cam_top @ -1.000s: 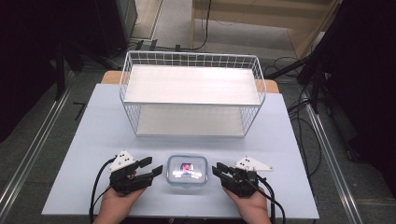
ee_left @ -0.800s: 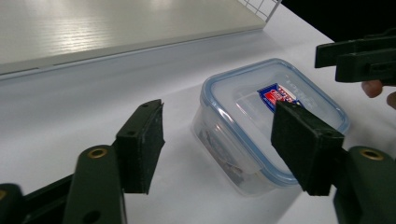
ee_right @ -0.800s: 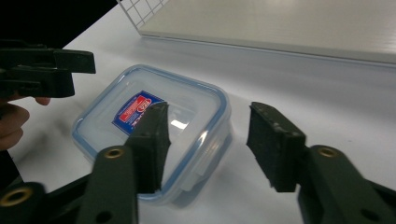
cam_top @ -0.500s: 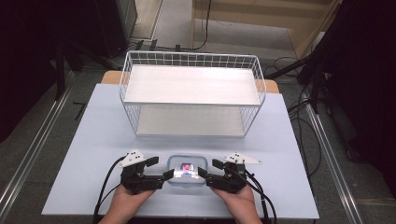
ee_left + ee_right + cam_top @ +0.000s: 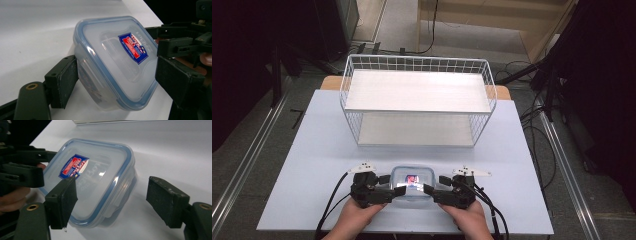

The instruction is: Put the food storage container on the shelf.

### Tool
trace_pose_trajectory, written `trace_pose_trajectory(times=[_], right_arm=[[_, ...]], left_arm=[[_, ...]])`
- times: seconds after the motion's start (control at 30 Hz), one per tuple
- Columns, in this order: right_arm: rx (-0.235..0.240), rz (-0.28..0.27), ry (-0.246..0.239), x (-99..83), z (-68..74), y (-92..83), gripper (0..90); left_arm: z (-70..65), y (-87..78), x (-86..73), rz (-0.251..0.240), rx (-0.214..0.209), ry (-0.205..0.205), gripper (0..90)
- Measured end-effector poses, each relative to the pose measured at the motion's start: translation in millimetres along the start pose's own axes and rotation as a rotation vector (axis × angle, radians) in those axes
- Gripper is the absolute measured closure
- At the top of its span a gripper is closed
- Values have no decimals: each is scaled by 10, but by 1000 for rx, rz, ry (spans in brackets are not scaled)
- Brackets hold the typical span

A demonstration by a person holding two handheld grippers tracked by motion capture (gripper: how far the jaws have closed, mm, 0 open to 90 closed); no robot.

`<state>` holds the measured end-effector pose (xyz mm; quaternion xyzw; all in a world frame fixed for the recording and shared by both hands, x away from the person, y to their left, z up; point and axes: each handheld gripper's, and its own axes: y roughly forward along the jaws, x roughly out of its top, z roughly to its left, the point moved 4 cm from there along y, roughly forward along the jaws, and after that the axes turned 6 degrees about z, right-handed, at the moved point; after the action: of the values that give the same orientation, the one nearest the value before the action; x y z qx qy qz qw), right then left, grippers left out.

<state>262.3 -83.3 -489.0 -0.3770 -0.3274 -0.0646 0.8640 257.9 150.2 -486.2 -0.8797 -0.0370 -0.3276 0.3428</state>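
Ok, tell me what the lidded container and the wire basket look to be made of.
Container: apparently translucent, glossy plastic; the table shows through, and a blue seal rims the lid. Wire basket: thin white-coated wire grid, probably metal, with pale shelf boards of unclear material.

Clear blue-rimmed container (image 5: 117, 62), red-blue label (image 5: 133, 47), black fingers (image 5: 62, 80).

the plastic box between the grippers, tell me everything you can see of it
The plastic box is small, rectangular with rounded corners, of cloudy clear plastic. Its blue-rimmed lid is on and carries a red and blue label. It sits at the table's near edge. The left gripper and right gripper flank it, jaws open around its ends.
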Motion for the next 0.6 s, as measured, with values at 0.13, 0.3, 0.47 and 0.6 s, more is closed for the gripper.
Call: trace_pose_trajectory(times=[0.13,0.3,0.47,0.6], right_arm=[[36,7,27,-29,-27,-2,243],[94,15,71,-65,-88,19,252],[154,13,97,-75,-102,30,332],[175,15,101,-76,-88,24,373]], left_arm=[[33,11,-14,14,-7,-8,218],[66,3,-28,22,-23,-35,258],[99,-10,-19,22,-45,-59,298],[106,-32,-21,23,-52,-51,321]])
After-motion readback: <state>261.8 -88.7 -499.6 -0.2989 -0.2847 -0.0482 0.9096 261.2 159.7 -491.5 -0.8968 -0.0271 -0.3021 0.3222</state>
